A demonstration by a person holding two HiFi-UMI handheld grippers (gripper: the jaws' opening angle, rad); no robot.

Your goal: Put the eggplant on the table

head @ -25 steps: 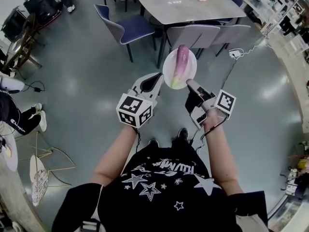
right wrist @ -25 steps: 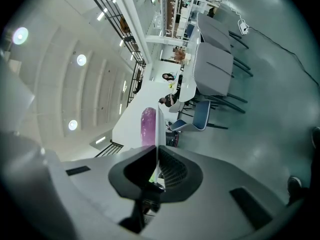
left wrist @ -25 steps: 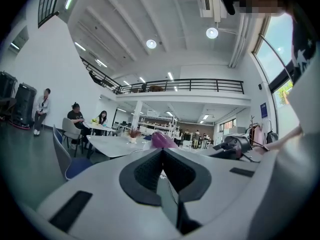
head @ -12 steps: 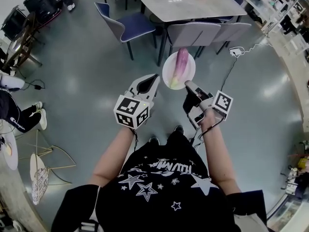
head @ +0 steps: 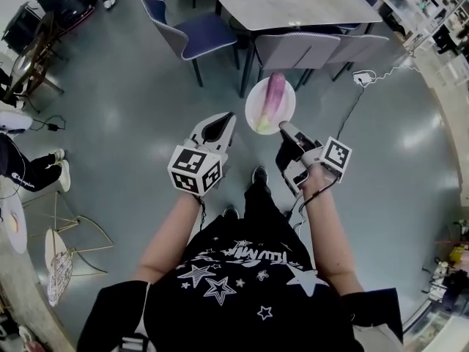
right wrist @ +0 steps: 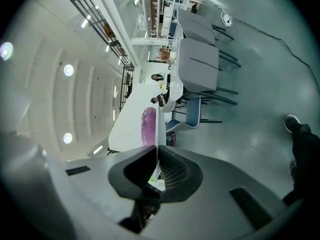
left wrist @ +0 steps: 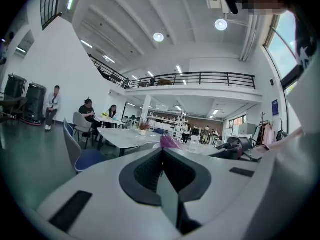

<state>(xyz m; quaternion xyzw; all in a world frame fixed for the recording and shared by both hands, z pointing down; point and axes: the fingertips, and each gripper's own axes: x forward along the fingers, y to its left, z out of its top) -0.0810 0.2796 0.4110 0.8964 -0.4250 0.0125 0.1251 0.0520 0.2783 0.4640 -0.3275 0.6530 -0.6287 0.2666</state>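
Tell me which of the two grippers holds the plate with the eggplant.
The right gripper: its jaws clamp the rim of the plate under the eggplant. The left gripper is shut on nothing.

In the left gripper view we get only a purple tip of the eggplant [left wrist: 169,141] over the left gripper [left wrist: 162,150]; the rest is hidden behind its body. In the right gripper view the plate [right wrist: 157,129] sits edge-on in the closed jaws of the right gripper [right wrist: 156,149], so we can't see its face, and the eggplant's lower part is mostly behind the jaws. In the head view the table [head: 293,6] is cut off by the top edge, and the 2 seated people [left wrist: 88,112] far back in the left gripper view are too small to detail.
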